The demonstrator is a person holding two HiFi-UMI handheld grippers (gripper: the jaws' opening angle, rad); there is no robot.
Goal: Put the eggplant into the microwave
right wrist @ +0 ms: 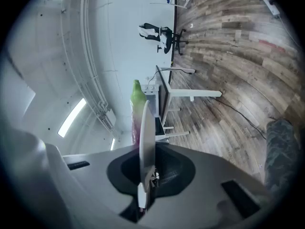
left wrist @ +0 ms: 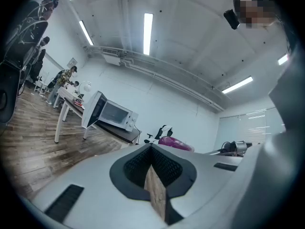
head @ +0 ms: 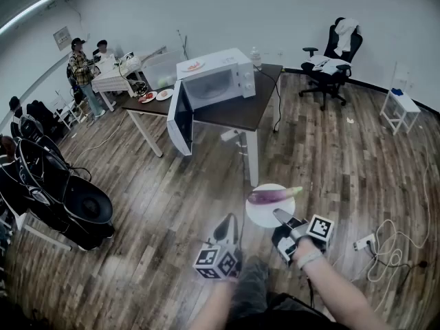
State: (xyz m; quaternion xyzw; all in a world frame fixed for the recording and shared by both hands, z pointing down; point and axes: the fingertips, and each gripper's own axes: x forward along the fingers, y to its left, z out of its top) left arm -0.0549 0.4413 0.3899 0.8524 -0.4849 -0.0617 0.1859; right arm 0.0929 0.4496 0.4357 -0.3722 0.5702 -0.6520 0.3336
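Facing dark table [head: 242,113] well ahead; boxy white microwave [head: 214,80] on it, door [head: 180,119] swung open toward me. My right gripper [head: 280,216] clamped on rim of smooth round white plate [head: 264,213]. Glossy purple eggplant [head: 273,195], green-tipped, lies on plate just beyond jaws, long axis crosswise. My left gripper [head: 226,221] beside it, farther from eggplant, jaws together, empty.

Wood floor [head: 172,212], wht walls [head: 275,12], ofc chair [head: 335,60]

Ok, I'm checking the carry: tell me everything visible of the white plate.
The plate is round, white, smooth and plain, held roughly level above the wood floor. The right gripper pinches its near rim between its fingers. A purple eggplant with a green end lies across its far half.
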